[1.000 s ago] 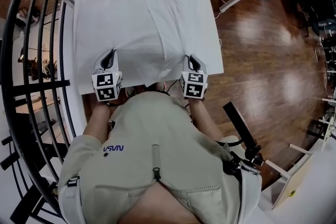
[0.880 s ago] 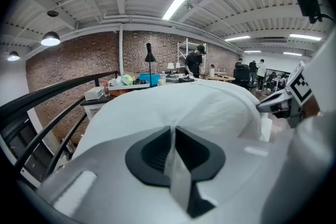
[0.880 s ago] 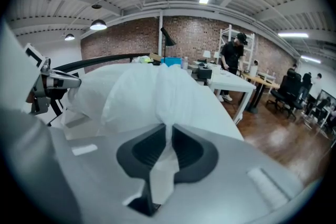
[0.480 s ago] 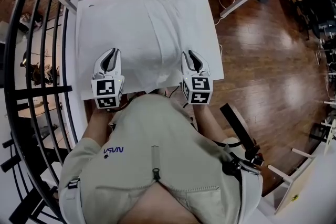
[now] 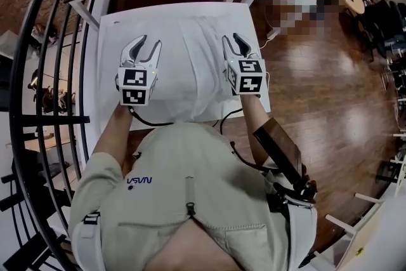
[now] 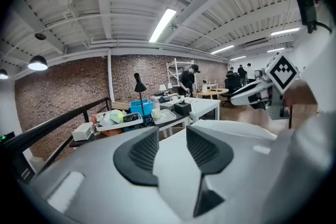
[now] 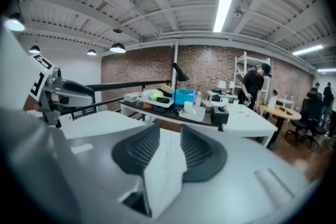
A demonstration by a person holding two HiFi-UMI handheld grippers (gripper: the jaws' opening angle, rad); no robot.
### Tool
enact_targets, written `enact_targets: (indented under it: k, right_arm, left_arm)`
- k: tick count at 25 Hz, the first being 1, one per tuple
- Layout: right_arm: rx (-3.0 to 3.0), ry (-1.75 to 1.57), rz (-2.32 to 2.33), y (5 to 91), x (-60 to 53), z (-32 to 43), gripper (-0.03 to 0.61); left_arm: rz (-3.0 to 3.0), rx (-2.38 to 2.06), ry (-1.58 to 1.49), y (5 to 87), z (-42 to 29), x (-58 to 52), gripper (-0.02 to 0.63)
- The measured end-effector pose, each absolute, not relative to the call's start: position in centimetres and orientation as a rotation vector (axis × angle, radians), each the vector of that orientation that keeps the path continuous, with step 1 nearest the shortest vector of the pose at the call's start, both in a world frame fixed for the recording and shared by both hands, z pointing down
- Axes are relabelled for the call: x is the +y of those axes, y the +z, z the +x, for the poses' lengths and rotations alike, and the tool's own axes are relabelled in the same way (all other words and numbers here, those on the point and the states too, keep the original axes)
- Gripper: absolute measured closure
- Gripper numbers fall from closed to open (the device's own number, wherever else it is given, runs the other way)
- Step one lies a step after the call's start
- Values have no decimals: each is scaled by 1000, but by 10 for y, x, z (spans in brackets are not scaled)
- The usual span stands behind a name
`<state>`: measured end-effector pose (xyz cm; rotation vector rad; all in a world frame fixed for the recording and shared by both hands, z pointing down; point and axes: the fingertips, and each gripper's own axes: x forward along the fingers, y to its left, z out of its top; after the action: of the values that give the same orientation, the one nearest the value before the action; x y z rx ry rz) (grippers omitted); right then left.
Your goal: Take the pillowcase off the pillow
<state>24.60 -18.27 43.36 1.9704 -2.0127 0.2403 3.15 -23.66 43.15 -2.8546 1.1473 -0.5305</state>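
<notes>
Two grippers hang above the white table. The left gripper and the right gripper are level with each other, one on each side of the pillowcase. The pillowcase lies along the middle of the table with the pillow hidden inside it.

Both pairs of jaws have just been opening and now stand partly apart. A fold of white cloth lies loose in the right gap. A similar white flap seems to lie in the left gap, though that is harder to read. Neither pair looks to be pressing on the cloth.

The main risk is that the cloth drops out before any pull begins, because the jaws are slack. The case would then settle back over the pillow. If only one side catches, the case would likely twist and jam on a corner. A pull on both sides could also drag the whole pillow toward the near edge instead of stripping it, since nothing pins it down.

On the desk beyond the table:
- One tray holds a yellow-green thing and a dark item.
- A second tray carries a cup.
- The contents of the blue bin cannot be seen.
- A black box sits beside them, and what it holds is unclear.
</notes>
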Motion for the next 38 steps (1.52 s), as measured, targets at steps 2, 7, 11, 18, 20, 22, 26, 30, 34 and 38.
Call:
enact_targets:
  k: [2,7,11,18,20,22,26,30,34,38]
  right_arm:
    - [-2015,267,1958,432,-208,254,450]
    - [-1983,387,1896,448,-264,267,412]
    - [-1909,486,1814,480,-295,276,381]
    - [-1806,700,1682,539,-319,282,329]
    - [-1815,735,1623,551,-322,274,324]
    - [-1808,779,1586,564,-322,271,324]
    - [-1750,851,1595,583,-312,278,372]
    - [-1737,801,1668,577,-309,284,532]
    - [-1751,703,1736,556,-308,288,558]
    - [-1736,615,1836,530,-299,297,561]
  left_arm:
    - [-2861,1134,-546,430,43,-254,428]
    - [-2841,1120,-635,437,71,-298,413]
    - [-2889,1167,-762,467,82,-330,404]
    - [-2895,1220,-1301,551,63,-344,305]
    - [-2887,1157,-1439,569,62,-333,323]
    - [-2886,1092,-1495,579,63,-327,372]
    - [-3027,966,-1404,586,78,-317,487]
    - [-3077,934,-1305,571,75,-311,573]
    - [-3145,992,-1020,529,68,-309,588]
    - [-3135,1067,-801,488,54,-302,591]
